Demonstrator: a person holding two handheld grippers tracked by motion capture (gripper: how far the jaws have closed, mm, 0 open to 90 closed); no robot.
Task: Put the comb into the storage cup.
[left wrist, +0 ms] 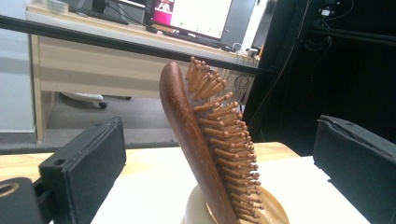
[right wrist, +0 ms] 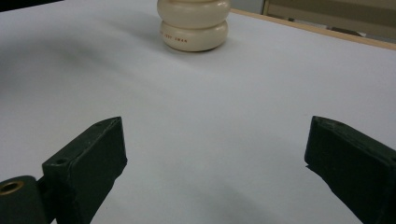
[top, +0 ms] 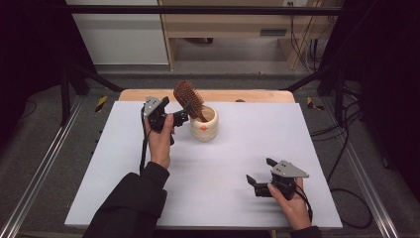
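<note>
We see a white table [top: 223,168] with a cream ribbed cup [top: 204,124] standing toward the far side, left of centre. A wooden hairbrush [top: 189,98] sits handle-down in the cup, head tilted up and to the left, bristles facing right in the left gripper view [left wrist: 219,140].

The left gripper [top: 184,113] is held up by the left hand [top: 159,139] just left of the cup, level with the brush head. In the left gripper view its jaws stand wide apart, one on each side of the brush, neither touching it. We read it as spread with nothing held.

The right gripper [top: 258,171] rests low at the near right of the table in the right hand [top: 292,201], well apart from the cup. In the right gripper view its jaws are wide apart over bare table surface, and the cup [right wrist: 194,23] stands far ahead between them. Red print on the cup is too small to read.

A wooden desk [top: 228,25] stands beyond the table; a lit monitor [left wrist: 196,16] sits on it.
</note>
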